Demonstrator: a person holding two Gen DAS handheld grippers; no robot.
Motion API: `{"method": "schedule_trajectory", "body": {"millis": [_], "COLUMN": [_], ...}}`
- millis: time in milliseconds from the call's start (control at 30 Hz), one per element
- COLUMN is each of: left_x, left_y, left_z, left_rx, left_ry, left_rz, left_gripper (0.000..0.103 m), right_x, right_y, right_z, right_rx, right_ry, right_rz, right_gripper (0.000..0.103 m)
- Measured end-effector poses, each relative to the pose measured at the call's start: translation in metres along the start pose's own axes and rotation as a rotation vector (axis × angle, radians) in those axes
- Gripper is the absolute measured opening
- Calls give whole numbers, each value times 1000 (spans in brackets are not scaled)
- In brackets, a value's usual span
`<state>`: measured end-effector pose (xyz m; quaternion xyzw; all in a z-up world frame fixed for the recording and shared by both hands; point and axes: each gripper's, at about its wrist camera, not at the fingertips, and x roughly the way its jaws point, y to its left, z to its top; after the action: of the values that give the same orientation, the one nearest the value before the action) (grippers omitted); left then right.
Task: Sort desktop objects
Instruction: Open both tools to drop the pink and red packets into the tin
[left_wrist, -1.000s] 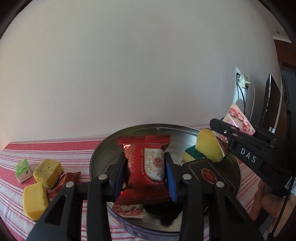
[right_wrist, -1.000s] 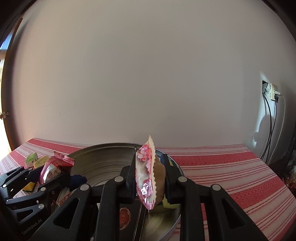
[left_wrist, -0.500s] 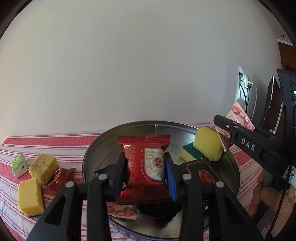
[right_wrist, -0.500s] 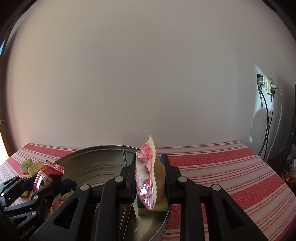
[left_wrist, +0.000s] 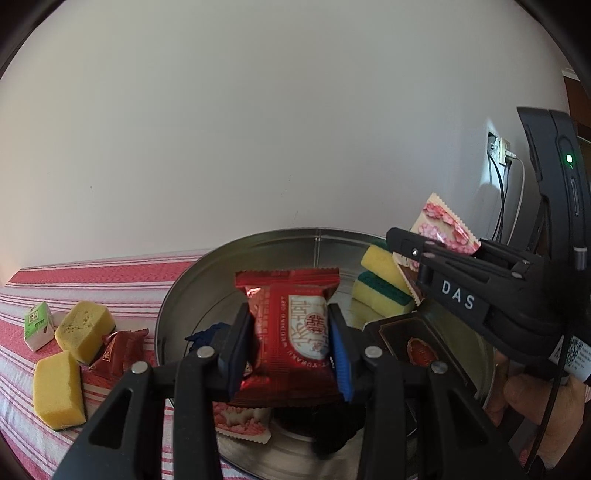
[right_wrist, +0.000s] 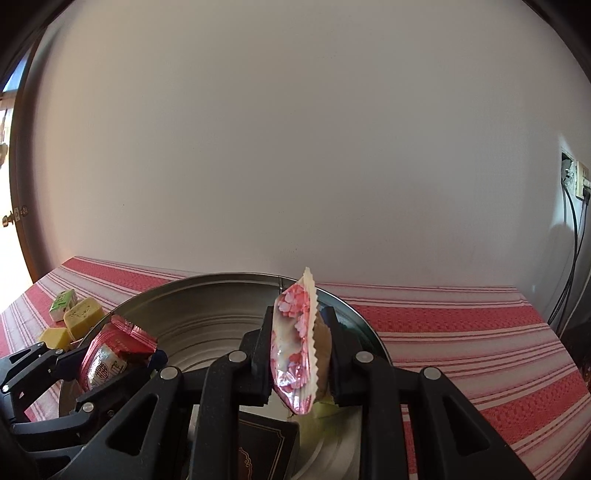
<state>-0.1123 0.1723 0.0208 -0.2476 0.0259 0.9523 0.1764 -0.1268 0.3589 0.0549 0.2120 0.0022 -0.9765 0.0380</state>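
Note:
My left gripper (left_wrist: 290, 347) is shut on a red snack packet (left_wrist: 291, 332) and holds it over the round metal tin (left_wrist: 258, 243). My right gripper (right_wrist: 299, 350) is shut on a pink-and-white snack packet (right_wrist: 293, 343), held upright over the tin's (right_wrist: 207, 321) right part. The right gripper also shows in the left wrist view (left_wrist: 410, 254), with its pink packet (left_wrist: 443, 229). The left gripper with the red packet (right_wrist: 110, 354) shows at the left of the right wrist view. Inside the tin lie yellow-green sponges (left_wrist: 380, 284), a dark box (left_wrist: 413, 343) and another pink packet (left_wrist: 240, 424).
On the red-striped cloth (left_wrist: 92, 280) left of the tin lie two yellow sponges (left_wrist: 83, 325), (left_wrist: 57, 391), a brown-red wrapper (left_wrist: 118, 350) and a small green-white carton (left_wrist: 37, 325). A white wall stands behind. A wall socket with cables (right_wrist: 572, 184) is at the right.
Both grippers have lifted a little with their packets still held. The right gripper has drawn back to the right, uncovering the stacked sponges in the tin.

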Motion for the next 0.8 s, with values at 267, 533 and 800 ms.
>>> {"method": "schedule_trajectory", "body": {"millis": [267, 533, 800], "left_x": [11, 18, 11], "left_y": [-3, -11, -29], "left_z": [4, 6, 6], "left_rx": [-16, -15, 37], "left_ry": [40, 63, 4], "left_rz": [30, 57, 79], "left_gripper": [39, 62, 102], "right_x": [-4, -5, -37], "right_y": [12, 0, 9], "right_z": [-2, -1, -9], "right_rx": [-20, -55, -78], "right_ry": [7, -59, -243], "right_rz": [5, -48, -139], "right_gripper": [25, 57, 100]}}
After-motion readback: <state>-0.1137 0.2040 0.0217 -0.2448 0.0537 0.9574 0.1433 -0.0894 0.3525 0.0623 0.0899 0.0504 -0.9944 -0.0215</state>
